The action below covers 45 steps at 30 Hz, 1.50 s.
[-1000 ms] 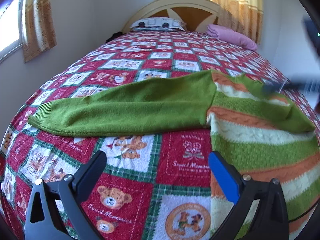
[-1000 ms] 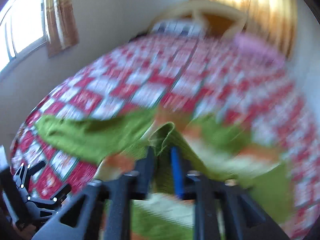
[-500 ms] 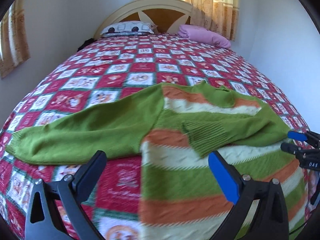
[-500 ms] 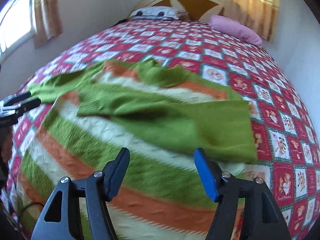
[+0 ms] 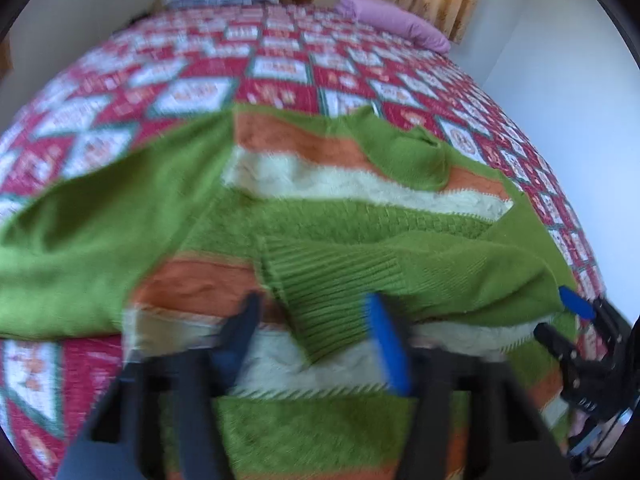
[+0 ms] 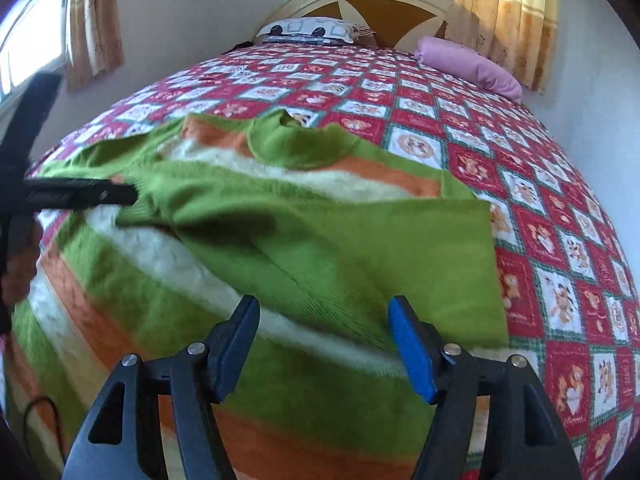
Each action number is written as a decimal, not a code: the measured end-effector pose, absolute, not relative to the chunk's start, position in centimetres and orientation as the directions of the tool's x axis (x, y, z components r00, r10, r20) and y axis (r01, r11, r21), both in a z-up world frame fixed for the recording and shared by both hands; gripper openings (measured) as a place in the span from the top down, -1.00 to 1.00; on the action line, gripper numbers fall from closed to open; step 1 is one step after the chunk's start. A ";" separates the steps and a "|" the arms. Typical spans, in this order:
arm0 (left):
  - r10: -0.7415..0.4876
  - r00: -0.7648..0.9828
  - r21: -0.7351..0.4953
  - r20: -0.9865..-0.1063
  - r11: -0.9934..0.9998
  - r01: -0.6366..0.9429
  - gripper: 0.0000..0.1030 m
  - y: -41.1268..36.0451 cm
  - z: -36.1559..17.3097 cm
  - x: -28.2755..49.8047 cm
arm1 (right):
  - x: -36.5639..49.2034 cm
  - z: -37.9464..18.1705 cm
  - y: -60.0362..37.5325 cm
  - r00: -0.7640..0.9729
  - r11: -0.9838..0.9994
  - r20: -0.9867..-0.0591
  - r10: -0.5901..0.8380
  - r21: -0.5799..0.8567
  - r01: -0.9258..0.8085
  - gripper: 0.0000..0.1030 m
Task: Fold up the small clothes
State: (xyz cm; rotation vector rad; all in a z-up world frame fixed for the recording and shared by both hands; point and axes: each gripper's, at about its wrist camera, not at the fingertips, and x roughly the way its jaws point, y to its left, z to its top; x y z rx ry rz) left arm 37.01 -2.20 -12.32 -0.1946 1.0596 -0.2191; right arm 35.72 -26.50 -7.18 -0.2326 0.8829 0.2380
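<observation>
A small green, orange and white striped sweater lies flat on the bed, also in the right wrist view. Its right sleeve is folded across the body, with the ribbed cuff between my left gripper's fingers. My left gripper is open just above that cuff, and it shows at the left edge of the right wrist view. The left sleeve lies spread out to the left. My right gripper is open and empty above the folded sleeve; it shows at the right in the left wrist view.
The bed has a red patchwork quilt with bear prints. A pink pillow and a patterned pillow lie by the headboard. Walls and curtains stand behind.
My left gripper has moved right and forward over the sweater to the folded sleeve's cuff, its fingers closer together. My right gripper has advanced a little over the folded sleeve, still open.
</observation>
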 end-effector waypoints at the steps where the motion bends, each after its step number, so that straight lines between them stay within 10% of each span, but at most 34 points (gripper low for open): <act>1: -0.285 0.454 -0.282 -0.844 0.956 0.077 0.77 -2.4 -12.7 37.3 | 35.5 -7.3 -26.8 0.615 0.950 -0.782 0.103 -0.105 -0.293 -0.31; 12: -0.389 0.617 -0.309 -0.684 0.921 0.238 0.85 -1.7 -3.5 34.9 | 34.6 -5.7 -30.3 0.696 0.972 -0.716 0.053 -0.122 -0.200 -0.31; 23: -0.319 0.447 -0.248 -0.836 0.946 0.210 0.74 1.7 -12.1 33.0 | 33.0 -6.2 -30.4 0.656 0.963 -0.744 0.126 -0.067 -0.261 -0.31; 29: -0.315 0.527 -0.293 -0.789 0.947 0.129 -0.15 2.7 -10.5 33.2 | 36.0 -4.9 -26.9 0.631 0.938 -0.729 0.264 0.041 -0.344 -0.31; 32: -0.347 0.527 -0.335 -0.776 0.934 0.121 -0.17 2.9 -11.1 33.7 | 37.3 -7.1 -25.0 0.537 0.927 -0.804 0.255 0.046 -0.372 -0.19; 38: -0.347 0.497 -0.328 -0.796 0.936 0.128 0.01 1.0 -12.9 34.6 | 38.0 -6.2 -24.6 0.536 0.922 -0.807 0.248 0.028 -0.386 -0.04; 45: -0.332 0.483 -0.272 -0.810 0.943 0.191 0.85 -0.5 -12.7 34.2 | 44.9 -7.7 -22.4 0.521 0.876 -0.848 0.101 -0.172 -0.450 -0.05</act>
